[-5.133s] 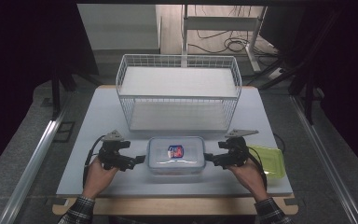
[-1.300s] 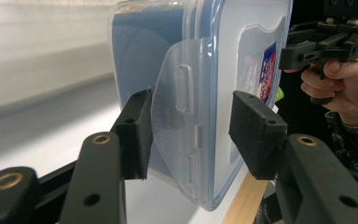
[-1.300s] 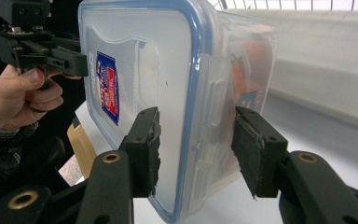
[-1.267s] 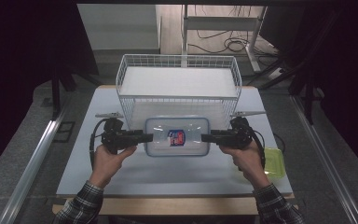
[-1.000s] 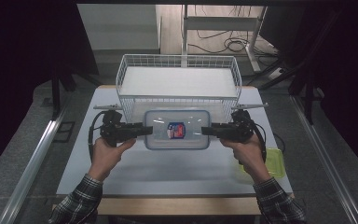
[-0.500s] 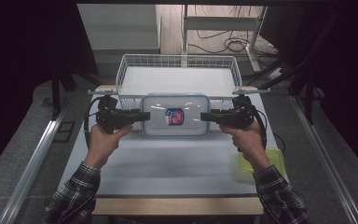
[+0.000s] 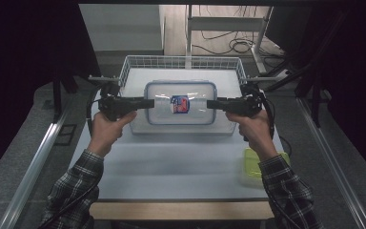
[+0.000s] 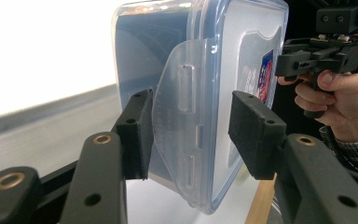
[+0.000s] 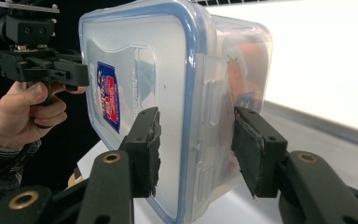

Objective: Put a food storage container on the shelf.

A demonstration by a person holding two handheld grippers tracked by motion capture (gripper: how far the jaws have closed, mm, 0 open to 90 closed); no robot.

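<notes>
1. Two-handed carry under way: left gripper point(image 7: 147, 102) and right gripper point(image 7: 213, 104), jaws part-open, each clamp one end of the lidded plastic container point(image 7: 181, 102).
2. Container is off the table point(image 7: 181, 162), level, over the wire basket point(image 7: 181, 63).
3. Left, by my read: lower it in, release both ends.

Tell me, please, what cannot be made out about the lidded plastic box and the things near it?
- Box contents: right gripper view; cloudy wall blurs orange shapes.
- Label: high view; print too small.
- Wire basket floor: high view; box covers part of it.
- Yellow-green container: high view; right sleeve overlaps it.
</notes>
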